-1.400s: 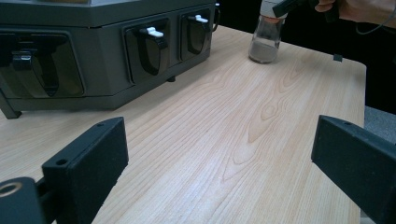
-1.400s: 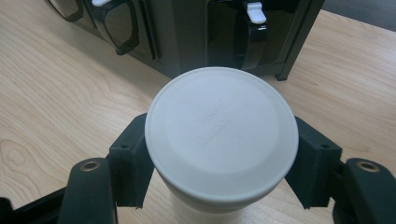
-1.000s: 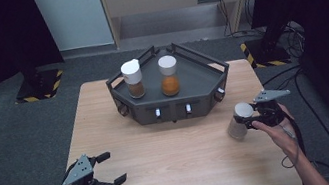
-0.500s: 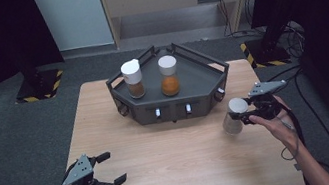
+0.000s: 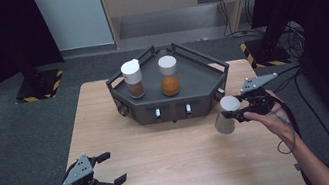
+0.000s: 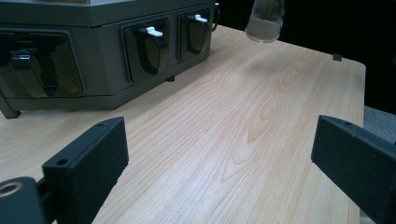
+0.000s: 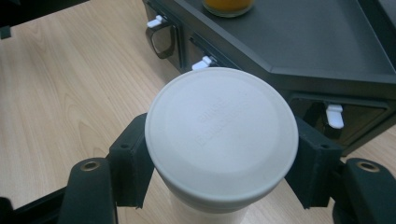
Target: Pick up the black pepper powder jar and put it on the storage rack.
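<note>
Jar (image 7: 221, 133) clamped in R gripper (image 7: 221, 154) (lifted).

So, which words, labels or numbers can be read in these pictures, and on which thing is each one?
No text can be read with certainty.
Jar lid, held in the right gripper: embossed lettering in two lines, too faint to read.
Rack: white tabs on its front, no writing visible.
Two jars on the rack, brown and orange: no label visible.
</note>
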Action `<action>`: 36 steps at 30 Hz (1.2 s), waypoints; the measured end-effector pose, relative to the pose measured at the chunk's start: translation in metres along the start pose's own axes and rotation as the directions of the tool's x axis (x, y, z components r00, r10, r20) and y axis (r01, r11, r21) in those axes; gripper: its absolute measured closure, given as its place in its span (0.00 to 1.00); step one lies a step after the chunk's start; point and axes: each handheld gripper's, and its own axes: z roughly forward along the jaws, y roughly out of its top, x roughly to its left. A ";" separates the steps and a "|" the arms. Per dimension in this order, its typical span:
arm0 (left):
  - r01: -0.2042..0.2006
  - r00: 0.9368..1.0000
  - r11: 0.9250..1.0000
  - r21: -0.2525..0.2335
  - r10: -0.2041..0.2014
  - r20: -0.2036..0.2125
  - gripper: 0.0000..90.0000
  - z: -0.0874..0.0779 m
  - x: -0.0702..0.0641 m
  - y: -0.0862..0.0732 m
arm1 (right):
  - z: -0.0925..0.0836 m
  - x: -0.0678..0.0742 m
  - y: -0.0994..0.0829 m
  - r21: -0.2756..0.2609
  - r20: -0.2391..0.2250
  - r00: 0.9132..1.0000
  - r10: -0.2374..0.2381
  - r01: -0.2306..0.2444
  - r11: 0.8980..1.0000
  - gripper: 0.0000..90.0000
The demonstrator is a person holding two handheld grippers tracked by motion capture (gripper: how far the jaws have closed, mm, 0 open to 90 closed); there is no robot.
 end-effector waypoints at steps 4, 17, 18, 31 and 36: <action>0.000 1.000 1.000 0.000 0.000 0.001 0.03 0.000 0.000 0.000 | 0.002 0.001 0.008 0.008 -0.009 1.000 -0.012 0.012 1.000 0.38; 0.003 1.000 1.000 0.001 -0.003 0.004 0.03 0.000 0.001 0.000 | 0.003 0.001 0.037 0.012 -0.030 0.999 -0.037 0.037 0.999 0.38; 0.003 1.000 1.000 0.001 -0.003 0.004 0.03 0.000 0.001 0.000 | 0.002 0.001 0.039 0.012 -0.031 0.999 -0.034 0.034 0.999 0.38; 0.003 1.000 1.000 0.001 -0.003 0.006 0.03 0.000 0.001 0.000 | -0.002 -0.003 0.068 0.011 -0.034 0.999 -0.029 0.029 1.000 0.38; 0.004 1.000 1.000 0.000 -0.004 0.006 0.03 0.000 0.001 0.000 | -0.004 -0.006 0.078 0.005 -0.030 0.999 -0.023 0.023 1.000 0.38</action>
